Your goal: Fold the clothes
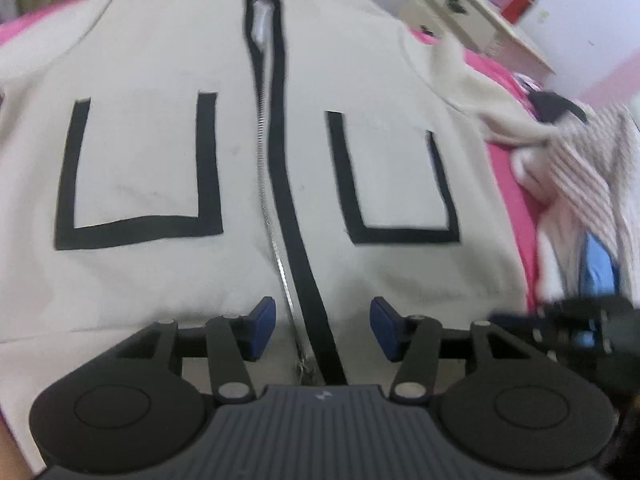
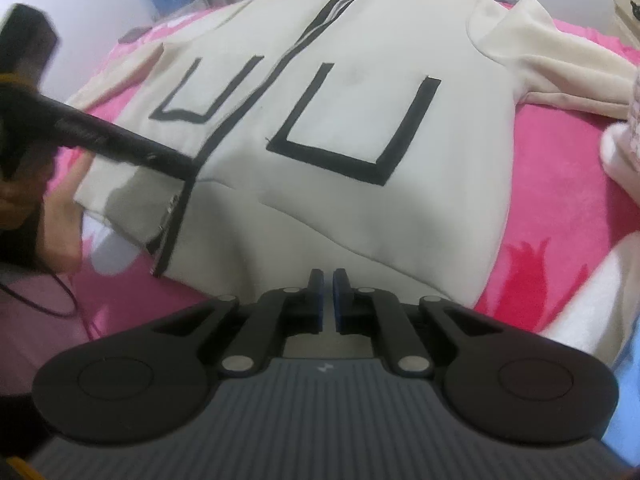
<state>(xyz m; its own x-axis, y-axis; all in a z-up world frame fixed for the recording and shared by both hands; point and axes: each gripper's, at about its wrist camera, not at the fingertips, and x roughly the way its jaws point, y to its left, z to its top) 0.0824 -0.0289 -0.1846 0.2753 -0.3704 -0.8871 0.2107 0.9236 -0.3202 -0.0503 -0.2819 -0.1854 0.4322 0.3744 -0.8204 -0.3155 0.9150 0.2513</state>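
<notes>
a cream zip-up jacket (image 2: 360, 128) lies flat, front up, on a pink fleece blanket (image 2: 560, 184), its hem nearest the grippers and both sleeves stretched outward. black tape outlines two square pockets and runs beside the metal zipper (image 1: 262, 152). the left gripper (image 1: 322, 326) hangs over the hem at the zipper, blue pads spread, nothing between them. the right gripper (image 2: 328, 300), pads nearly pressed together, sits at the hem's edge; whether it pinches cloth is unclear. striped clothes (image 1: 592, 176) crowd the blanket's right side.
</notes>
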